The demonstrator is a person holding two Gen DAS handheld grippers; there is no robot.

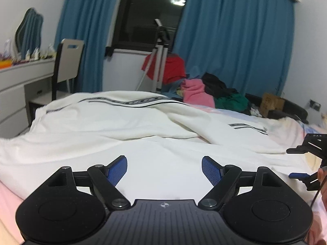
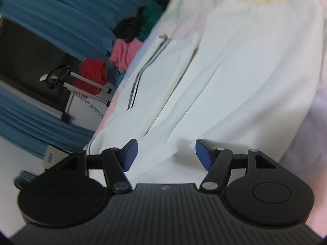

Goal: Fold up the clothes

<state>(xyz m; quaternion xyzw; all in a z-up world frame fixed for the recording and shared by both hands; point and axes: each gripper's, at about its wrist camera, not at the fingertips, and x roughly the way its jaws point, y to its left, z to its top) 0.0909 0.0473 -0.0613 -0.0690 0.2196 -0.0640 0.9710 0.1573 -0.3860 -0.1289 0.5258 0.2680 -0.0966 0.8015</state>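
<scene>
A white garment (image 1: 122, 122) with black striped trim lies spread and creased across the bed, one sleeve folded over its middle. My left gripper (image 1: 164, 161) hovers low over the garment's near part, its blue pads wide apart with only cloth beneath them. In the tilted right wrist view the same white garment (image 2: 235, 71) fills the frame. My right gripper (image 2: 166, 145) stands open just above it, nothing pinched. The right gripper (image 1: 289, 163) also shows at the right edge of the left wrist view, over the garment's side.
A pile of pink, black and green clothes (image 1: 204, 89) sits at the bed's far side. Behind it stand a tripod (image 1: 160, 61) draped with red cloth (image 1: 173, 67) and blue curtains (image 1: 235, 40). A chair (image 1: 67, 65) and a dresser (image 1: 20, 81) stand left, a cardboard box (image 1: 272, 103) right.
</scene>
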